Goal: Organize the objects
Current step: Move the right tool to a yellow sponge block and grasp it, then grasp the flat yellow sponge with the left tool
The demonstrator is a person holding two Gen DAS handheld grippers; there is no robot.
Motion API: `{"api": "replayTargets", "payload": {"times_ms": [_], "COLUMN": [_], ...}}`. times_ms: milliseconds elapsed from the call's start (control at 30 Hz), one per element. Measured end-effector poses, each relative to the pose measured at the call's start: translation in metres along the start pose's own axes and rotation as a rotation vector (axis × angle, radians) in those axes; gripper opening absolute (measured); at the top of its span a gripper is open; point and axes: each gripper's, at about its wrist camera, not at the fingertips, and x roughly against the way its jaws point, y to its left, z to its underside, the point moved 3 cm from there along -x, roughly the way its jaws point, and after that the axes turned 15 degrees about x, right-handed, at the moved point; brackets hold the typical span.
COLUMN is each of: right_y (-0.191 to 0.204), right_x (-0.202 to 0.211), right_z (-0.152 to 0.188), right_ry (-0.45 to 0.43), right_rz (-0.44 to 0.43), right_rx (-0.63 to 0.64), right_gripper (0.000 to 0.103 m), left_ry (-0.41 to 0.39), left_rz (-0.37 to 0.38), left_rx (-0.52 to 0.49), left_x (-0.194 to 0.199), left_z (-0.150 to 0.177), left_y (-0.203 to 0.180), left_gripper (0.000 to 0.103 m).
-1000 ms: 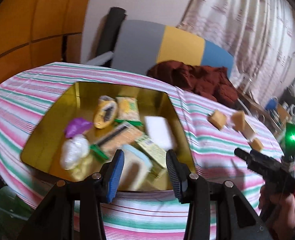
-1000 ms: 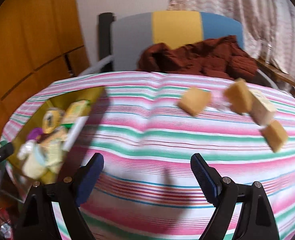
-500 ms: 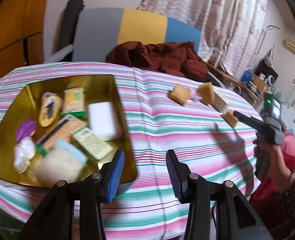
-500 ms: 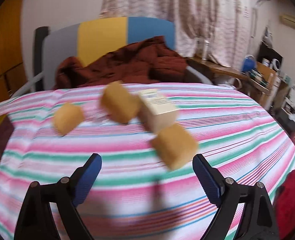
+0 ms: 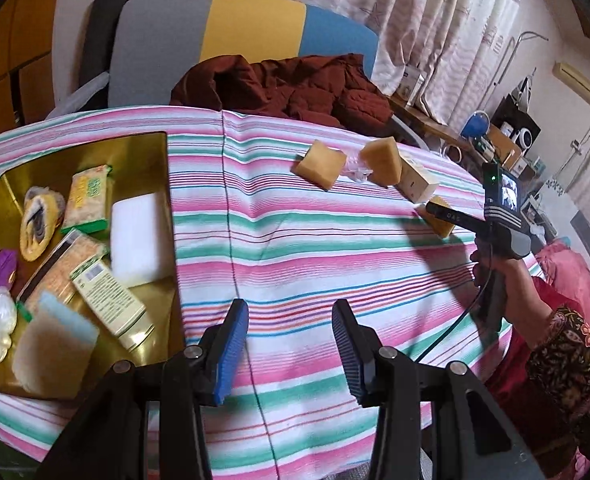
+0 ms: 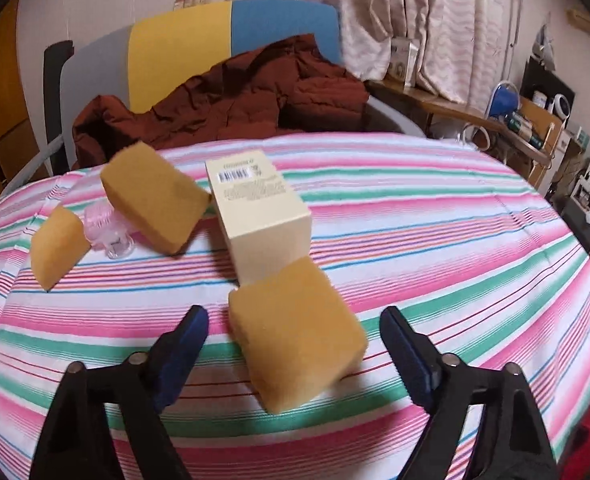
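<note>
- Left wrist view: I am holding my left gripper (image 5: pixel 287 350) parted and carrying nothing above the striped tablecloth (image 5: pixel 295 248), just beside the gold tray (image 5: pixel 157 144).
- The tray is already holding a white foam block (image 5: pixel 141 236), a green-and-cream tube (image 5: pixel 111 300), a blue-topped sponge (image 5: pixel 55 344), packets and a purple item, all lying loose and partly overlapping.
- Across the cloth, well apart from my left tongs, two tan sponges (image 5: pixel 321 164) are lying beside a cream carton (image 5: pixel 417 180); my right gripper's tip (image 5: pixel 441 214) is reaching over a third sponge.
- Right wrist view: I am holding my right gripper (image 6: pixel 295 344) spread wide, gripping nothing, its fingers standing to either side of the nearest tan sponge block (image 6: pixel 295 336), which is resting on the cloth and touching the cream carton (image 6: pixel 261 216) behind it.
- I am judging this sponge as light, soft and springy, likely to squash instead of slipping, so I am planning to take it across its two flat side faces near mid-height, squeezing gently.
- The carton looks stiff and light, and could tip if nudged.
- Farther left, two more sponges (image 6: pixel 155 204) are flanking a small clear pink piece (image 6: pixel 109 236), which looks hard and slippery.
</note>
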Motion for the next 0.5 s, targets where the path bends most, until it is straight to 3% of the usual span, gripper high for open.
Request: {"api": "replayTargets", "payload": {"times_ms": [67, 167, 367, 433, 500], "right_y": [-0.001, -0.001, 0.003, 0.004, 0.003], "right_x": [-0.002, 0.0, 0.005, 0.007, 0.007], "right_z": [0.002, 0.005, 0.01, 0.012, 0.013], "right_ry": [0.005, -0.004, -0.01, -0.019, -0.023], "right_rz": [-0.003, 0.001, 0.031, 0.034, 0.036], "right_rx": [-0.008, -0.008, -0.017, -0.022, -0.026], "right_gripper": [0.069, 0.064, 0.06, 0.06, 0.06], "left_ry": [0.009, 0.031, 0.059, 0.058, 0.056], "left_rz": [-0.004, -0.007, 0.012, 0.016, 0.009], "left_rx": [-0.003, -0.005, -0.066, -0.101, -0.128], "left_x": [-0.006, -0.02, -0.055, -0.071, -0.086], "left_z": [-0.004, -0.011, -0.036, -0.05, -0.061], "left_y": [-0.004, -0.014, -0.043, -0.055, -0.064], "left_gripper": [0.044, 0.044, 0.047, 0.057, 0.082]}}
